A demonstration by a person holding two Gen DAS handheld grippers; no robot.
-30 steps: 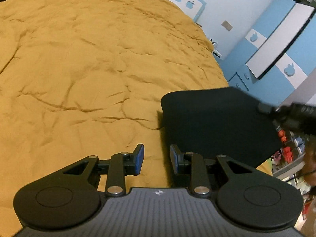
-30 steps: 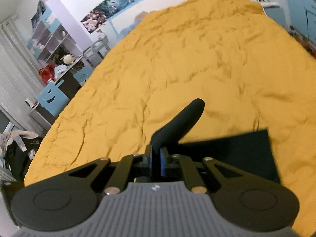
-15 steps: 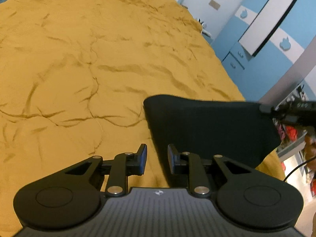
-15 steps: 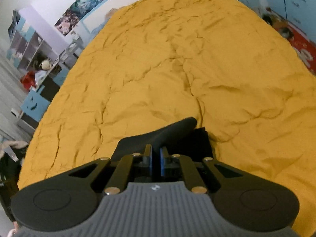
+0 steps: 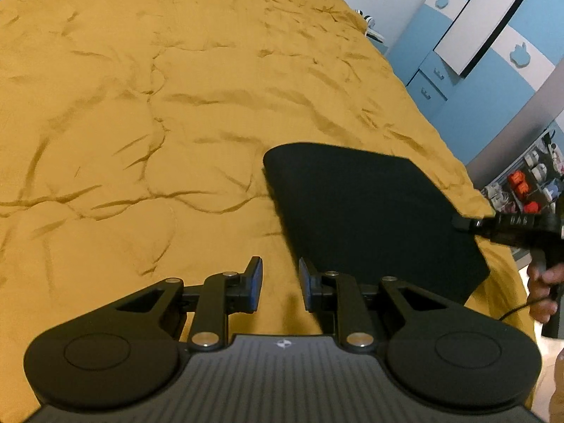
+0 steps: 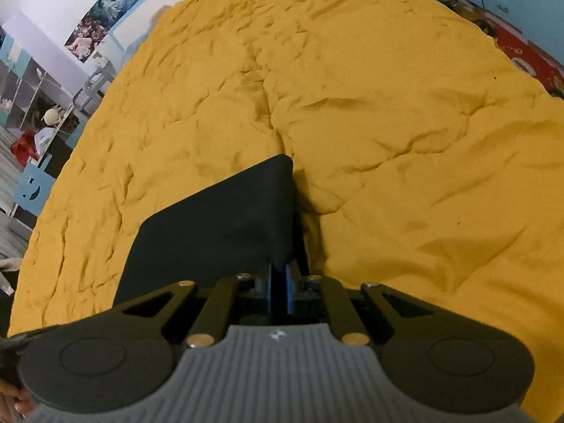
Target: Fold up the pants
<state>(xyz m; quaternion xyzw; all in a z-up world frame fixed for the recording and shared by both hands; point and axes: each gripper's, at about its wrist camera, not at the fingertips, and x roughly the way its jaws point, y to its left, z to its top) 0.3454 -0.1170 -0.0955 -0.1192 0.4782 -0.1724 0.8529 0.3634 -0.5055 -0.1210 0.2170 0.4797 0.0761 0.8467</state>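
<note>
Mustard quilt (image 5: 176, 123) fills both frames; right gripper (image 6: 280, 289) pinches the folded black pants (image 6: 218, 225) lower centre, left gripper (image 5: 280, 283) spread, empty. Next, likely release and smooth.

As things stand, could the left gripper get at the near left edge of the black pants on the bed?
Probably yes. The left gripper is open and empty, right beside the pants, with only bare yellow bedspread between. The right gripper grips the opposite side, out of the way.
</note>
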